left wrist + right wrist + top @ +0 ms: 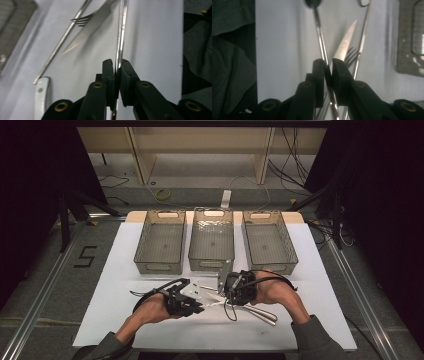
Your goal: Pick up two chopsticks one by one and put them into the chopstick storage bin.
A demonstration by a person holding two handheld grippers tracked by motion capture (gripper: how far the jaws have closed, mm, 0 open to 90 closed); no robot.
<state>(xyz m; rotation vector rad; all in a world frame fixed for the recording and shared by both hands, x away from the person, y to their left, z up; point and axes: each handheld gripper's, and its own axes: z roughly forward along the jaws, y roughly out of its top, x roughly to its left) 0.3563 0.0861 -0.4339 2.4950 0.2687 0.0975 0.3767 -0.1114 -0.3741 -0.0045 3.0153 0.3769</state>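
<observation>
On the white table (125, 270), several pieces of metal cutlery (260, 312) lie between my two grippers. My left gripper (200, 309) (116, 66) is shut on a thin metal utensil handle (121, 32) seen edge-on. My right gripper (222, 296) (329, 65) is shut on a thin metal handle (320, 32) too, apparently the same piece. It runs up to a dark tip at that view's top edge. Beside it lie a serrated knife (85, 32) (344, 42), a fork (80, 21) (350, 56) and another long slim handle (55, 53) (363, 37).
Three wire-mesh baskets stand in a row at the back of the table: left (157, 266), middle (210, 264), right (280, 266). A white-handled object (41, 96) lies near the left gripper. The person's dark sleeves reach in from the table's front edge.
</observation>
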